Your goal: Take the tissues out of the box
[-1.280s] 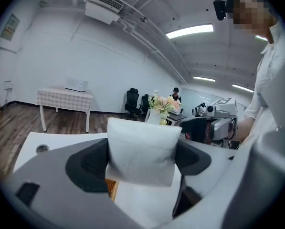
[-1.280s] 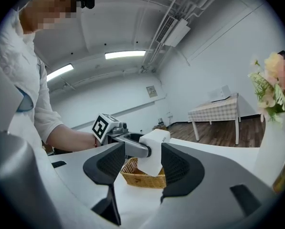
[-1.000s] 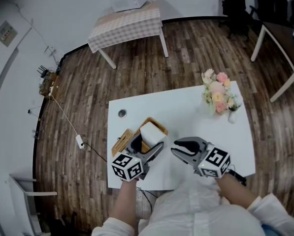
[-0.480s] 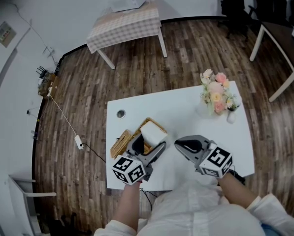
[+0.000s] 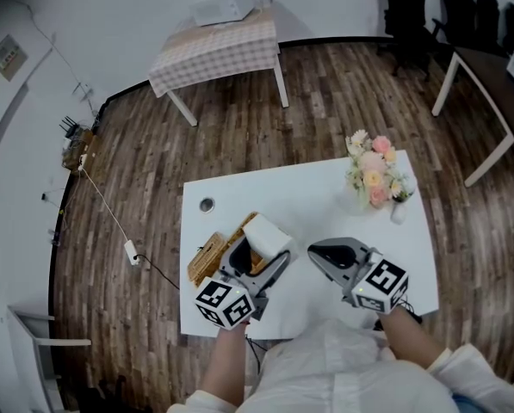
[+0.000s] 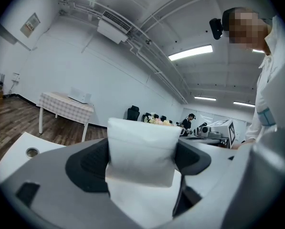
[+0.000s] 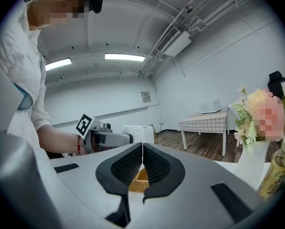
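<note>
A white pack of tissues sits between the jaws of my left gripper, which is shut on it, just above the wicker box. In the left gripper view the tissue pack fills the gap, both pads pressing its sides. The box's wicker lid lies to the left on the white table. My right gripper hovers to the right of the box, shut with nothing in it. In the right gripper view its jaws meet, with the box and the tissue pack beyond them.
A vase of pink and white flowers stands at the table's far right, with a small bottle beside it. A small round thing lies at the far left. A checked table stands farther off on the wood floor.
My right gripper's jaws have closed, with nothing between them. The left gripper keeps the tissue pack over the box, hardly moved.
</note>
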